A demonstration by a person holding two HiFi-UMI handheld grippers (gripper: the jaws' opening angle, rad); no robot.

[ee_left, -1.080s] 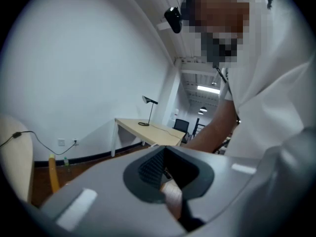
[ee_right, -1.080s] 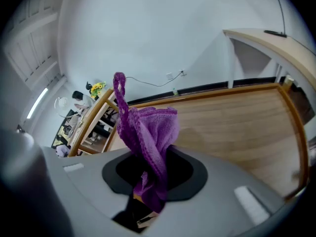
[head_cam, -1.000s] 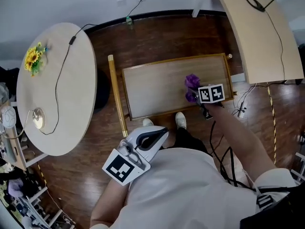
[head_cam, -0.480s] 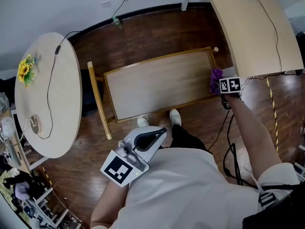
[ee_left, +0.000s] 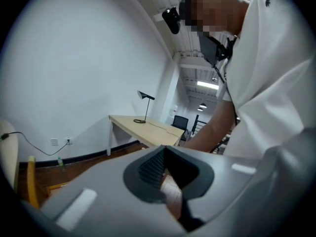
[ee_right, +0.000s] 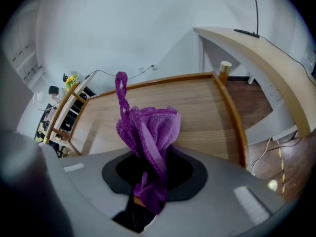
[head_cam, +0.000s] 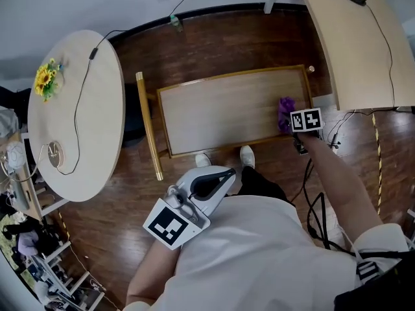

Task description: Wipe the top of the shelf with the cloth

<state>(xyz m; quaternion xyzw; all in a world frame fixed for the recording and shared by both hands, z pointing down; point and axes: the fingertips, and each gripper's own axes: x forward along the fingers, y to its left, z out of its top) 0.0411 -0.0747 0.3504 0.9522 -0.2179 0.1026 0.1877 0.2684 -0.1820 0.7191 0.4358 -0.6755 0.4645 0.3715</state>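
Observation:
The shelf top (head_cam: pixel 220 112) is a pale wooden panel with a raised wooden rim, seen from above in the head view. A purple cloth (head_cam: pixel 284 111) rests on it near the right end. My right gripper (head_cam: pixel 293 119) is shut on that cloth, its marker cube just above the right rim. In the right gripper view the cloth (ee_right: pixel 150 127) bunches up out of the shut right gripper (ee_right: pixel 147 181), with the shelf top (ee_right: pixel 207 107) beyond it. My left gripper (head_cam: pixel 217 179) is shut on nothing and held close to my body, away from the shelf; the left gripper (ee_left: pixel 165 174) points out into the room.
A round table (head_cam: pixel 97 141) with sunflowers (head_cam: pixel 44 80) and a cable stands at the left. A long desk (head_cam: pixel 363 37) runs along the upper right. Cables (head_cam: pixel 327 141) lie on the floor by the shelf's right end. A yellow rail (head_cam: pixel 148 125) flanks its left end. My shoes (head_cam: pixel 246 155) touch its front.
The right gripper dragged the cloth rightward along the shelf top to its right end, then came back a little to the left. The left gripper stayed by my body.

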